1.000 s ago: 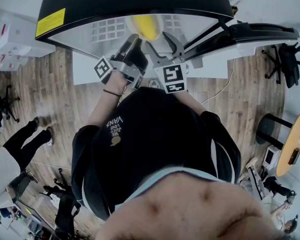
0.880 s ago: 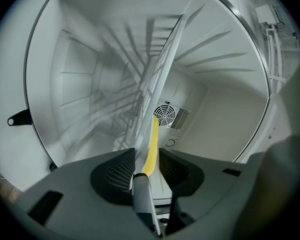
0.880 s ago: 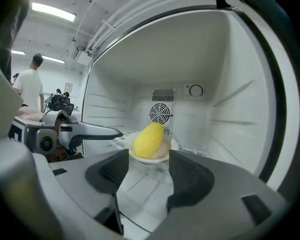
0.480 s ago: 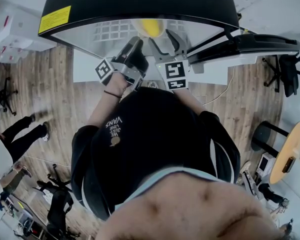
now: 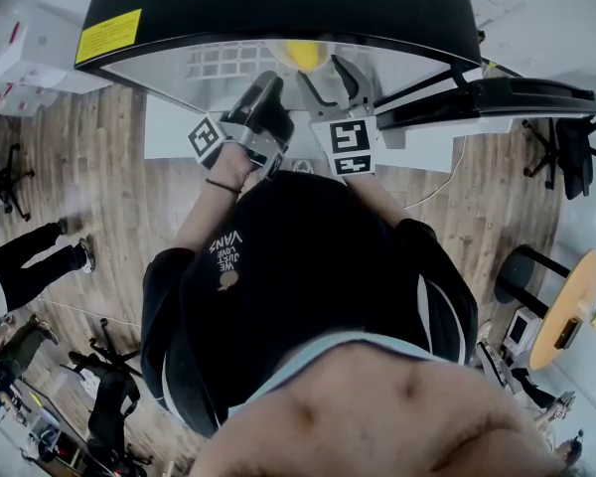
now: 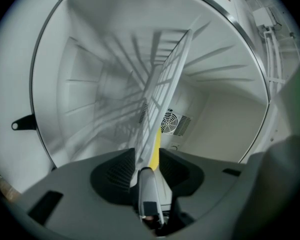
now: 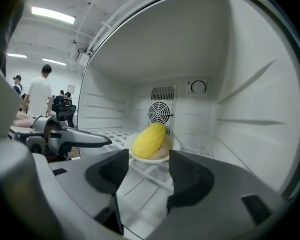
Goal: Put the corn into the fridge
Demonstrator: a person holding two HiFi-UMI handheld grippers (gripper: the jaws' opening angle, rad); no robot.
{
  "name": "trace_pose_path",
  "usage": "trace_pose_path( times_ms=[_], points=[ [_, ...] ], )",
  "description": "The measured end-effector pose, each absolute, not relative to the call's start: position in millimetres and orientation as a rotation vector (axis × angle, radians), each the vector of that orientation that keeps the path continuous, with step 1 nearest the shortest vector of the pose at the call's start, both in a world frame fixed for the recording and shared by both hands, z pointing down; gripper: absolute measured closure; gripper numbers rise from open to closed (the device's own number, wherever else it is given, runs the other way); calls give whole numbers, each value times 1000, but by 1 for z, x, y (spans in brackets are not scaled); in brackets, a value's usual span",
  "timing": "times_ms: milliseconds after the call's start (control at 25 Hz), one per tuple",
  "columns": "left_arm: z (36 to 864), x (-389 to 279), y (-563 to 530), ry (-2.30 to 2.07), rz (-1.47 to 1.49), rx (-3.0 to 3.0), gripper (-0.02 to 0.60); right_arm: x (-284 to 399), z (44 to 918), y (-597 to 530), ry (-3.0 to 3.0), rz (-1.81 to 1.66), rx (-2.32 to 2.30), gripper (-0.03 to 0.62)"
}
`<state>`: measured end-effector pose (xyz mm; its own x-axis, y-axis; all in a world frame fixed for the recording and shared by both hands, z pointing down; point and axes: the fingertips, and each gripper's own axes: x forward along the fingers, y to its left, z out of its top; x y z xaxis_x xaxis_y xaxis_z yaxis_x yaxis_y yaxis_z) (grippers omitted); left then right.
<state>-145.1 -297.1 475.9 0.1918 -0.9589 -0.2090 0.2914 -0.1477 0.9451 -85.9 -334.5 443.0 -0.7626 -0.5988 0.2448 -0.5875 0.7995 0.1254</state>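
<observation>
Corn [image 7: 149, 140] on plate [image 7: 157, 159], far back on fridge [image 7: 240, 109] wire shelf [image 7: 140, 178]. Right hand-held gripper [image 7: 149, 171] wide open, empty, just short of plate. Left hand-held gripper [image 6: 146, 174] clamped on wire shelf front edge. We judge corn light, firm, roll-prone; grip plate rim.

A person in white [image 7: 40, 94] is standing under ceiling lights [image 7: 52, 15]; a round table [image 5: 568, 301] is sitting on wooden floor [image 5: 109, 177]

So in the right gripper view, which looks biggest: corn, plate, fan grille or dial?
1. plate, widest, partly hidden
2. corn
3. fan grille
4. dial
Fan grille and dial sit farther back, so real sizes are unsure.
</observation>
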Motion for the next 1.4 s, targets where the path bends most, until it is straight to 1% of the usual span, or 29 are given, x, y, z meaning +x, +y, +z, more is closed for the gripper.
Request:
trace_pose_path(
  times_ms=[520,1400],
  points=[
    [470,-147,-293,-755,-1289,1245,453,-82,435,-334,-2724,-54,952,353],
    [436,-156,-272,-1009,-1003,1685,454,-66,425,-307,-2714,-17,1070,353]
  ],
)
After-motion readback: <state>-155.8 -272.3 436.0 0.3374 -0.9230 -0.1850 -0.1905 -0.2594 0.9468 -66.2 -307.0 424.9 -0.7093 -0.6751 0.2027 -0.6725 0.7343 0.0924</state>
